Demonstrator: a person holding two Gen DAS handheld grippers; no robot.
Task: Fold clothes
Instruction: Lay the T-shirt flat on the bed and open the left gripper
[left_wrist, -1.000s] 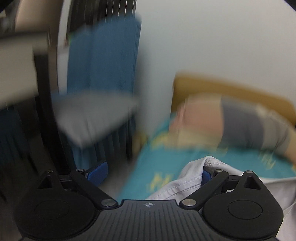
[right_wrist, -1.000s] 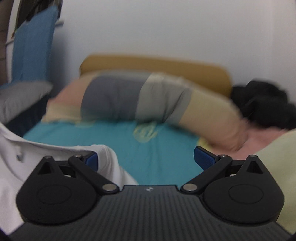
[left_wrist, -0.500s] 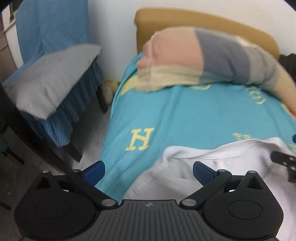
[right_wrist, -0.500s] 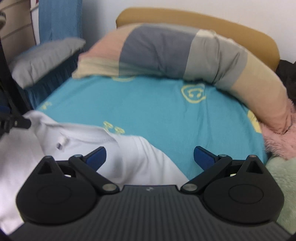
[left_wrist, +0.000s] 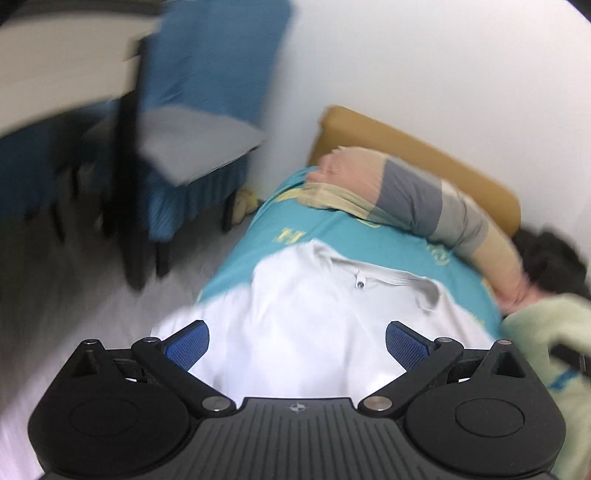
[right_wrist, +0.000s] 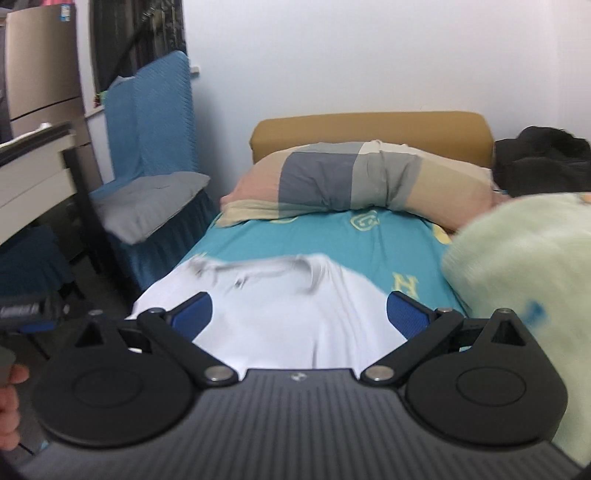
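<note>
A white collared shirt (left_wrist: 314, 314) lies spread on the teal bed sheet (left_wrist: 332, 236), collar towards the pillow. My left gripper (left_wrist: 297, 341) hovers over its lower part, open, with nothing between its blue pads. In the right wrist view the same white shirt (right_wrist: 288, 314) lies ahead, its collar blurred. My right gripper (right_wrist: 299, 312) is open above it and holds nothing. The left gripper's body (right_wrist: 26, 314) and a hand (right_wrist: 9, 398) show at that view's left edge.
A striped pillow (right_wrist: 354, 184) lies against the tan headboard (right_wrist: 369, 129). A pale green blanket (right_wrist: 524, 266) is heaped on the right of the bed, with dark fabric (right_wrist: 543, 158) behind it. A blue-covered chair (right_wrist: 155, 155) with a grey cushion and a desk (right_wrist: 33, 173) stand left of the bed.
Both grippers have pulled back and risen from the shirt, which now lies flat on the bed. Both views have swung, so more of the room shows.
</note>
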